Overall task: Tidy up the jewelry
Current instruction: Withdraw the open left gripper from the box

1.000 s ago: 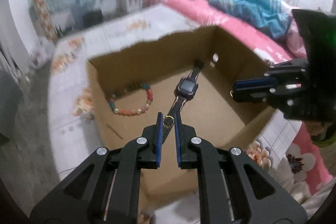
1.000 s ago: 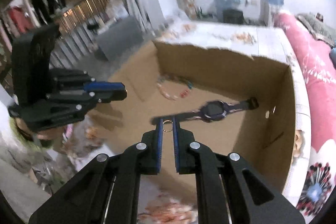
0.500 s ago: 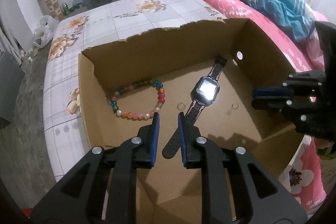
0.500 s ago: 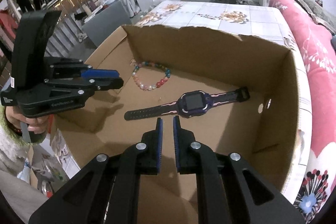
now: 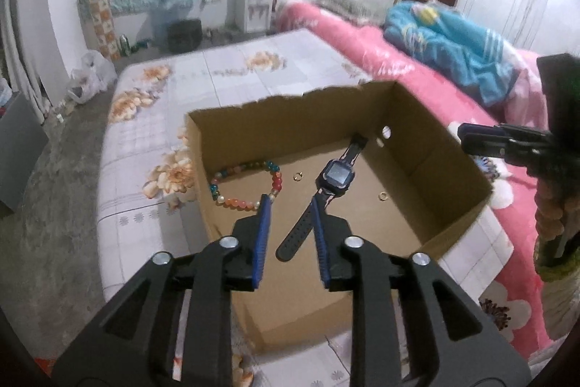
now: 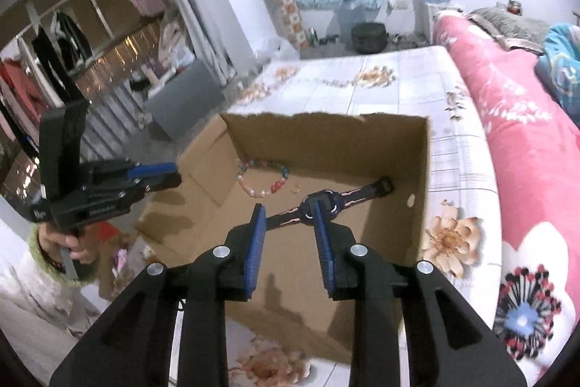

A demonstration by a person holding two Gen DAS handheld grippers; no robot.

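An open cardboard box [image 5: 290, 126] stands on the bed. On its floor lie a coloured bead bracelet [image 5: 246, 184], a dark watch [image 5: 335, 171] and two small gold rings [image 5: 299, 175] [image 5: 383, 195]. My left gripper [image 5: 290, 205] hovers above the box's near side, its jaws opening with nothing held; the watch strap only shows behind them. My right gripper [image 6: 288, 211] hangs over the box [image 6: 326, 140] from the other side, its jaws also opening and empty, above the watch [image 6: 322, 205]. The bracelet [image 6: 261, 176] and one ring [image 6: 295, 190] lie beyond it.
The box sits on a floral bed sheet [image 5: 224, 71] beside a pink quilt [image 5: 398, 60] and a blue blanket [image 5: 446, 42]. A person's hand [image 6: 72, 245] holds the left gripper [image 6: 159, 173]. The right gripper [image 5: 471, 136] is at the box's right rim. An open wardrobe [image 6: 72, 35] stands at left.
One second ago each gripper was shut on a small gold ring over the box. Both have let go, the rings now lie on the box floor, and both grippers have risen and pulled back.
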